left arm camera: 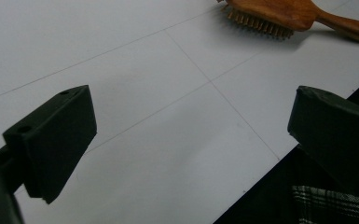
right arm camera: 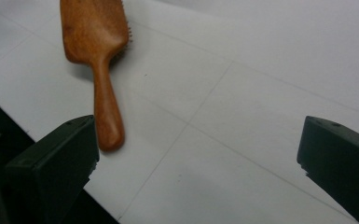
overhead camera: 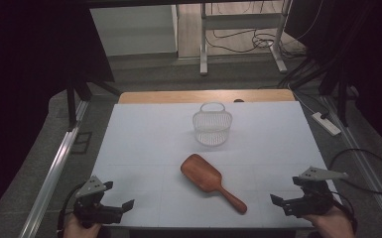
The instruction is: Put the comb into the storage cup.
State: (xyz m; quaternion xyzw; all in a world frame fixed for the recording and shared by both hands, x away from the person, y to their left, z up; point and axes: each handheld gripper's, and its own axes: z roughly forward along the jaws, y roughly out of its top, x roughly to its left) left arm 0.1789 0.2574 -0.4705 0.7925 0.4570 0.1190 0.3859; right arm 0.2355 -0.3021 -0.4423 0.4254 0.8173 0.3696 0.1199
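High view: a wooden hairbrush (overhead camera: 212, 182) lies bristles-down near the middle of the white tabletop (overhead camera: 144, 139), its paddle head pointing away toward the far left and its handle running back toward the near right. Behind it, well apart, a small white mesh basket (overhead camera: 212, 125) stands upright with its handle loop up. The left claw (overhead camera: 124, 206) sits at the near left corner and the right claw (overhead camera: 277, 201) at the near right corner, both low over the tabletop edge and both aimed inward.

The work in hand looks like a pickup of the hairbrush, likely for the basket. The right claw is better placed, since the handle end lies nearer to it; in the right gripper view the rounded handle tip sits just beside one jaw. A good grasp would come square across the handle, close to the neck where it meets the head, so the heavier head does not swing down when lifted. The jaws should straddle the handle before closing, not nudge it sideways on the smooth surface.

Both claws stand wide open, holding nothing and touching nothing.
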